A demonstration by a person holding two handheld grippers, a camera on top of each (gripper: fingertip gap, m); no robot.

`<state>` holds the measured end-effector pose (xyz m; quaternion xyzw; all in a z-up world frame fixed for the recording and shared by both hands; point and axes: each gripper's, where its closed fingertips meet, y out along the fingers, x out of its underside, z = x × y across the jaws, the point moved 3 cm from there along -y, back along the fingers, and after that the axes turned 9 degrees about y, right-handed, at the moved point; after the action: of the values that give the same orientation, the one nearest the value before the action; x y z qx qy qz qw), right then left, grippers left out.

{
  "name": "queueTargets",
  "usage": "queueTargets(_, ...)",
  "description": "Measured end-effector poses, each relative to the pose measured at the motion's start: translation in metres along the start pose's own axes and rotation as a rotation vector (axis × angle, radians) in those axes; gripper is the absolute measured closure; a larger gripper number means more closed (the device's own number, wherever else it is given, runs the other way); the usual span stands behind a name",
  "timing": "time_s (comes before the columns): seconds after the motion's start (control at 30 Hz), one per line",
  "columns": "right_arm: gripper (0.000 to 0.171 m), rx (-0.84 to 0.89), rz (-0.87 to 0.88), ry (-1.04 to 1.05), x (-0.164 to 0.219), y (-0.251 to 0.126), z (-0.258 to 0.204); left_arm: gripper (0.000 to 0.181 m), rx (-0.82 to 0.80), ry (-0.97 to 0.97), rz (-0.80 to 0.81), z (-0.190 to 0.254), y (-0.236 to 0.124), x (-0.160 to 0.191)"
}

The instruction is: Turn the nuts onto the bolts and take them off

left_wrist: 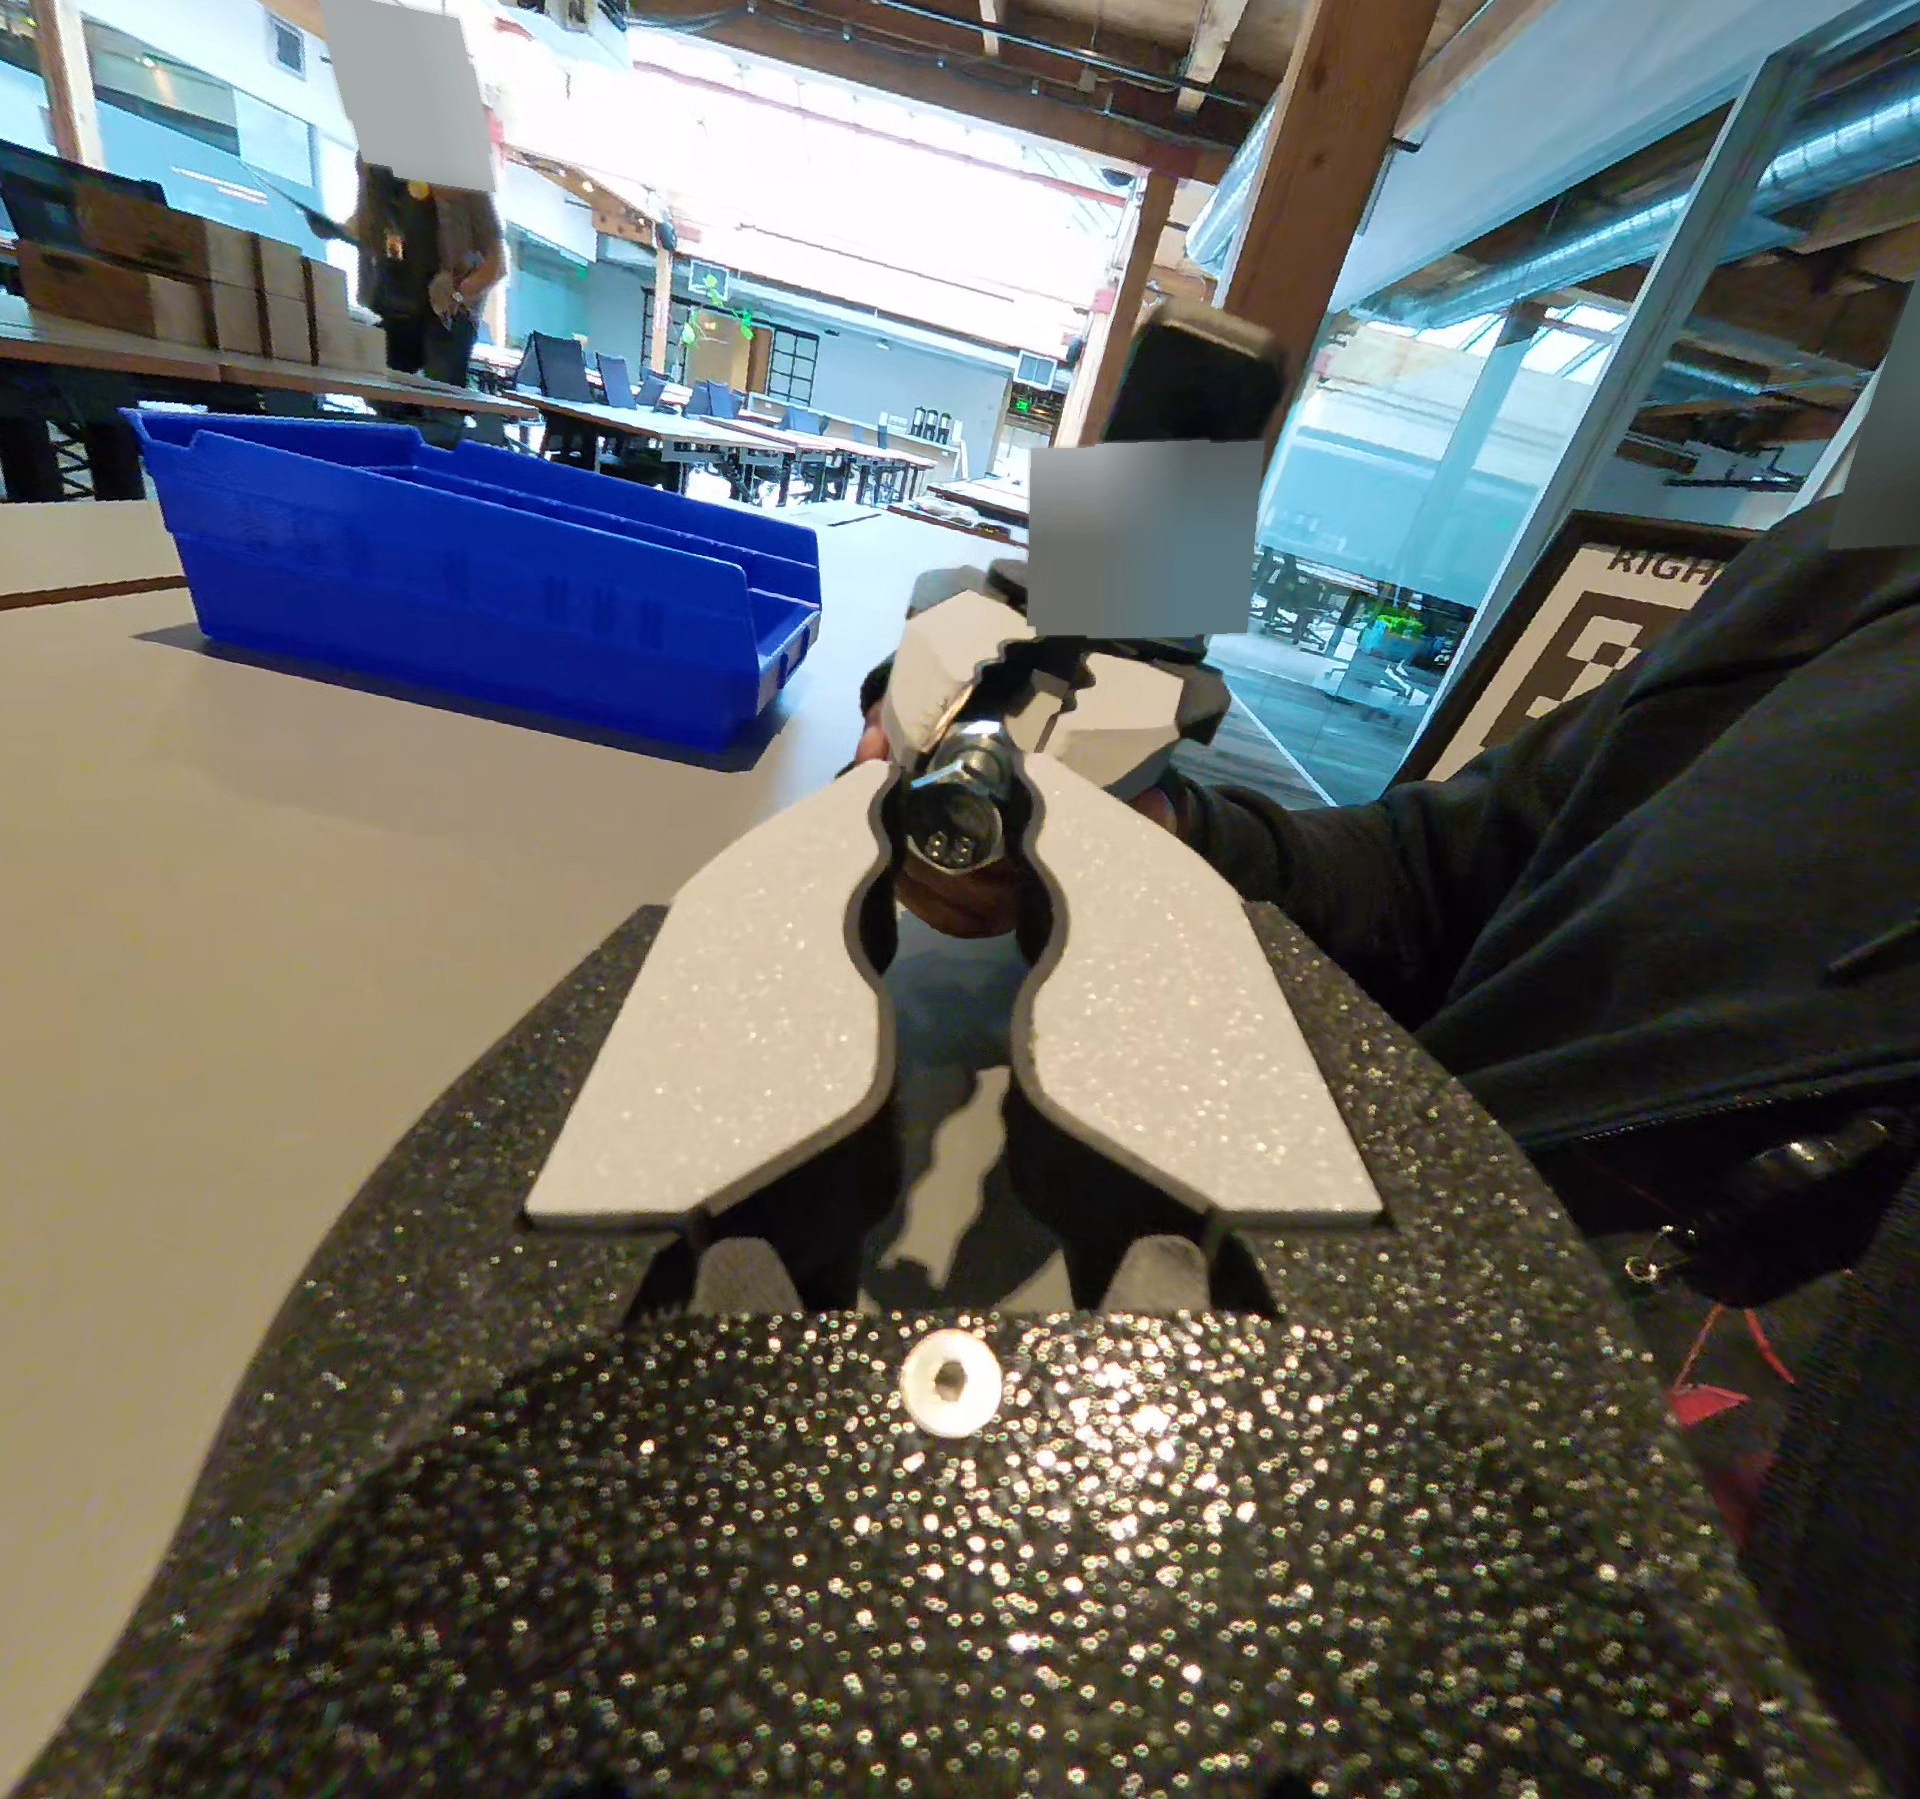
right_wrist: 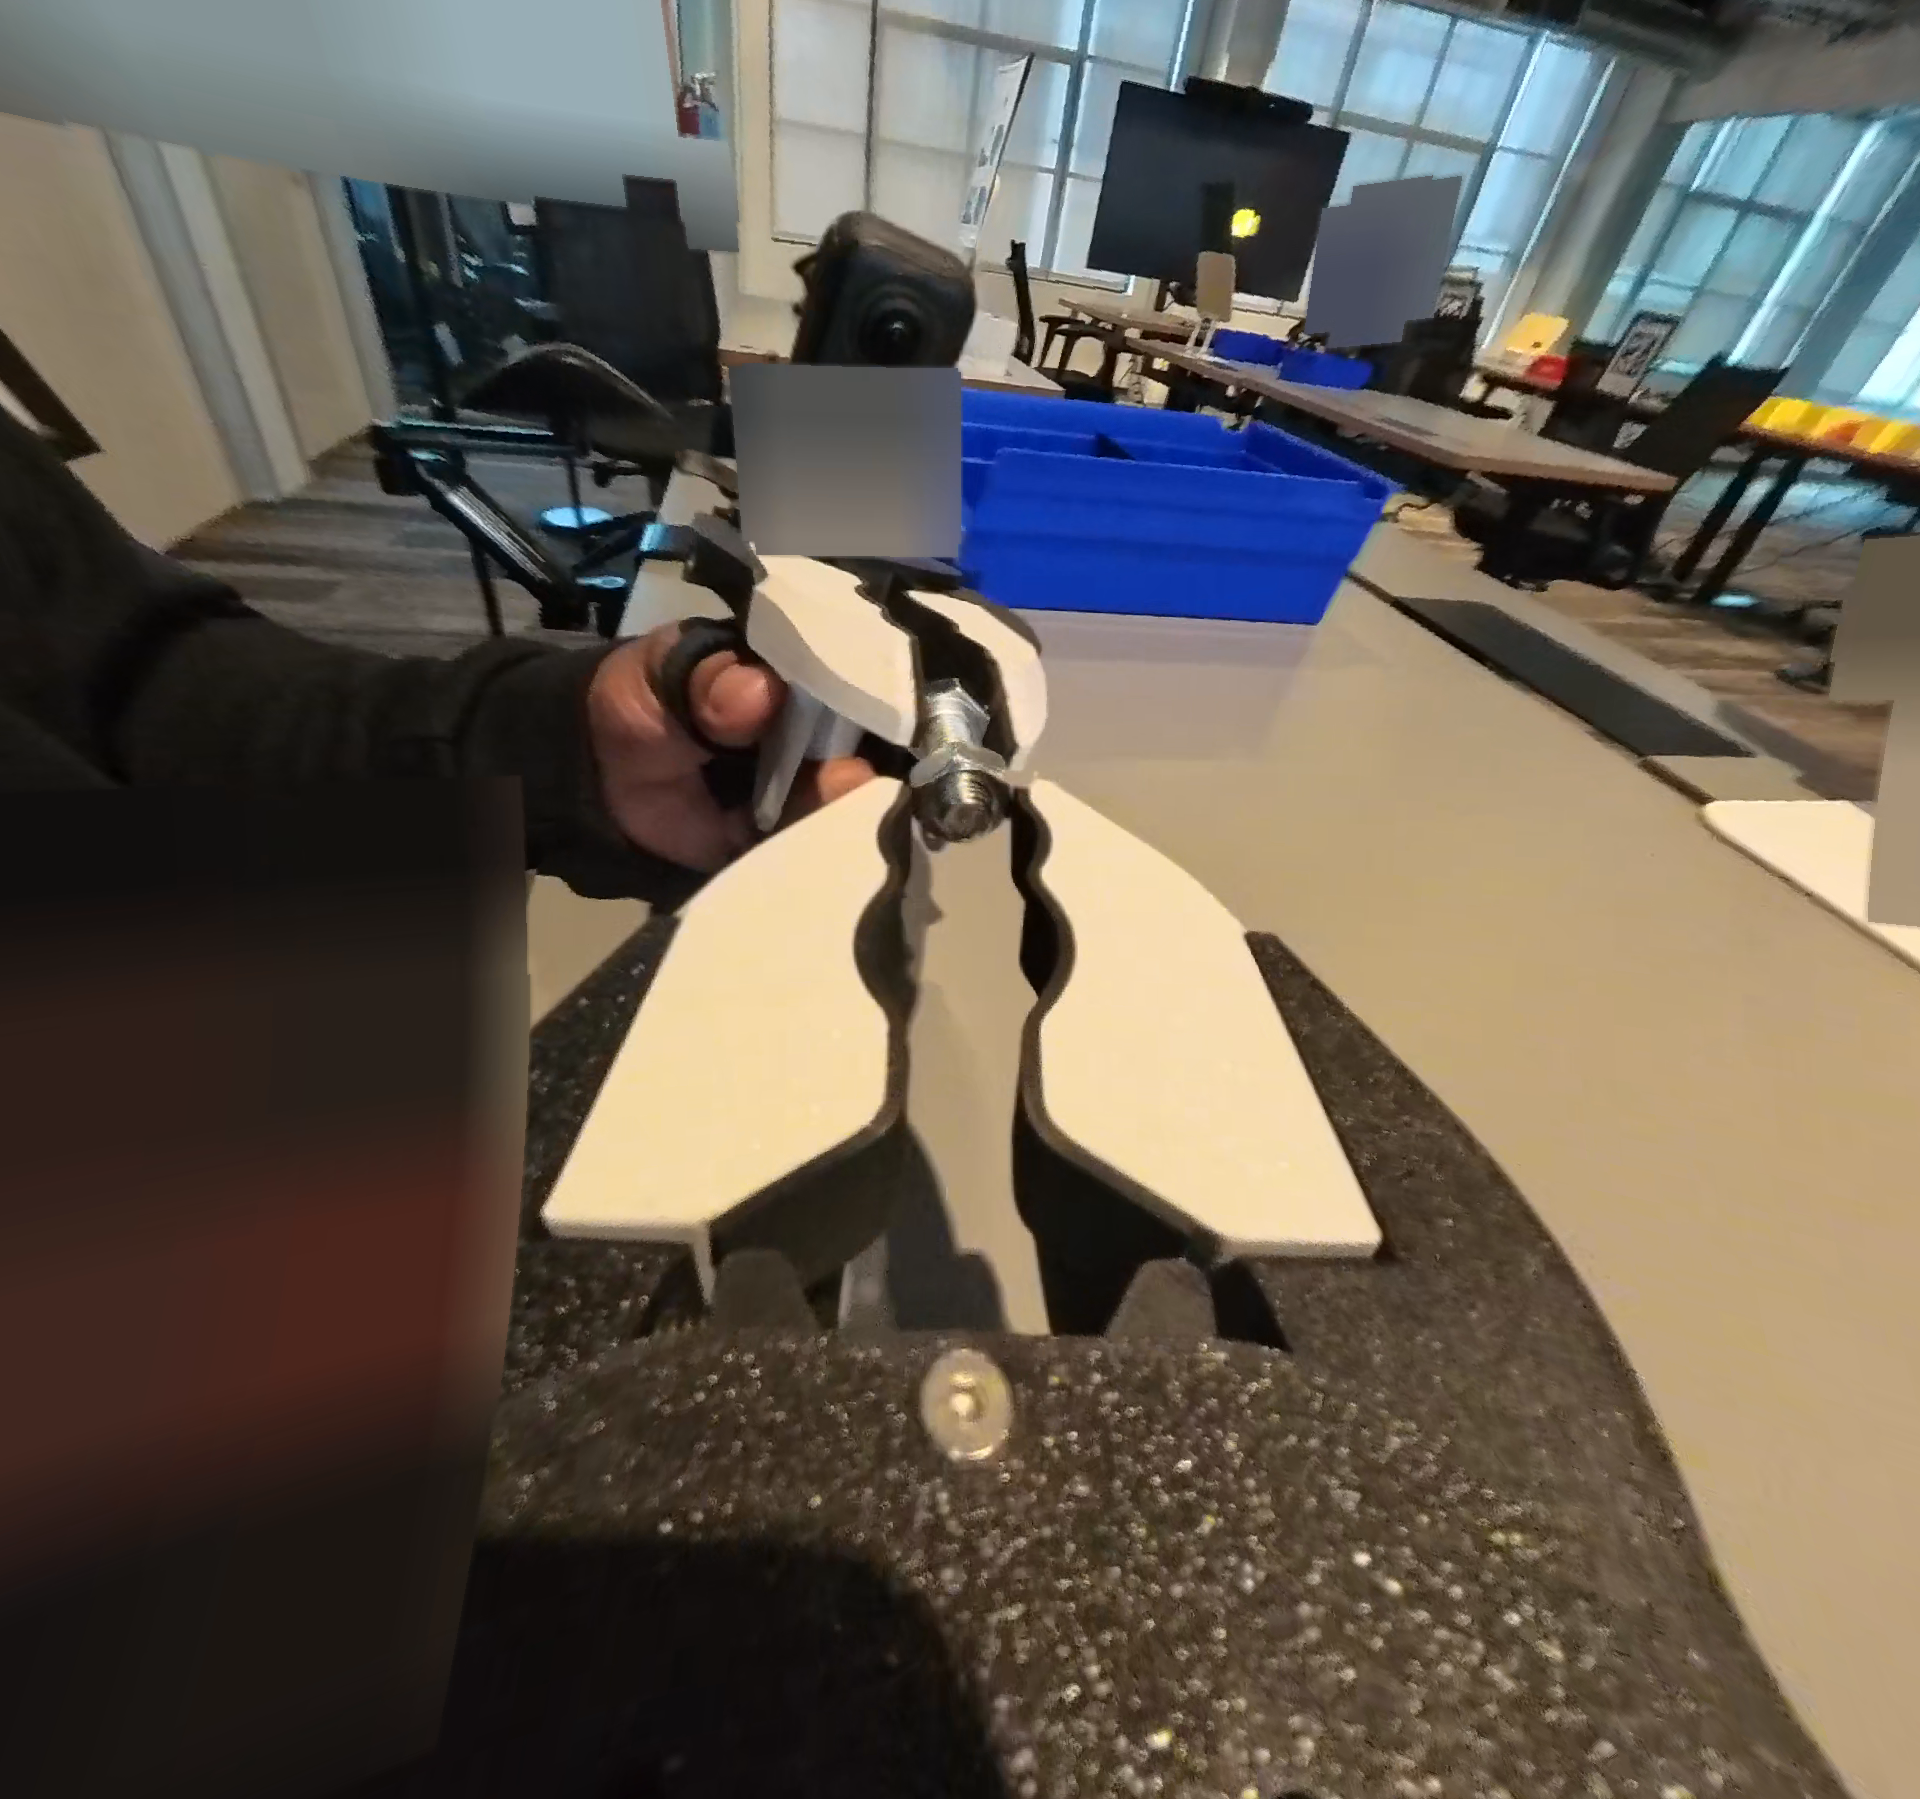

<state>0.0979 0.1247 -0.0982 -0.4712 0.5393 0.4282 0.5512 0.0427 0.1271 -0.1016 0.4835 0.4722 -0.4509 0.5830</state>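
Note:
A silver bolt is held in the air between the two grippers, above the grey table [left_wrist: 260,918]. My left gripper [left_wrist: 956,830] is shut on the bolt's hex head [left_wrist: 951,845], which faces its camera. A silver nut [left_wrist: 975,762] sits on the shank just beyond the head. My right gripper [right_wrist: 961,799] meets the bolt from the opposite end and is shut around the nut [right_wrist: 954,770], with the threaded end [right_wrist: 961,812] poking toward its camera. Each gripper shows end-on in the other's view: the right gripper [left_wrist: 1039,700] and the left gripper [right_wrist: 935,679].
A blue plastic bin [left_wrist: 499,586] stands on the table at the far side and also shows in the right wrist view [right_wrist: 1164,534]. The person's hand [right_wrist: 686,741] and dark sleeve [left_wrist: 1558,814] are close by. A white flat piece [right_wrist: 1787,845] lies at the table's right edge. Left and right tips are no more than a few centimetres apart.

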Motion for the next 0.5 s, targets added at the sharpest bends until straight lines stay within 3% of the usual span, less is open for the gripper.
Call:
queueTargets(0.1, 0.154, -0.084, 0.012, 0.169, 0.0007, -0.0011, 0.0018, 0.164, -0.013, 0.034, -0.020, 0.0010, 0.0014, 0.0010)
queueTargets(0.3, 0.154, -0.405, 0.068, 0.726, 0.0066, -0.0016, 0.0062, 0.164, -0.088, 0.221, -0.091, 0.0047, 0.0041, 0.0010)
queueTargets(0.37, 0.152, -0.397, 0.083, 0.711, 0.0044, -0.0021, 0.0072, 0.164, -0.085, 0.192, -0.069, 0.0039, 0.0035, -0.0004)
queueTargets(0.5, 0.142, -0.225, 0.067, 0.467, 0.0014, -0.0030, 0.0099, 0.164, -0.067, 0.088, 0.002, -0.0014, -0.0026, -0.0047)
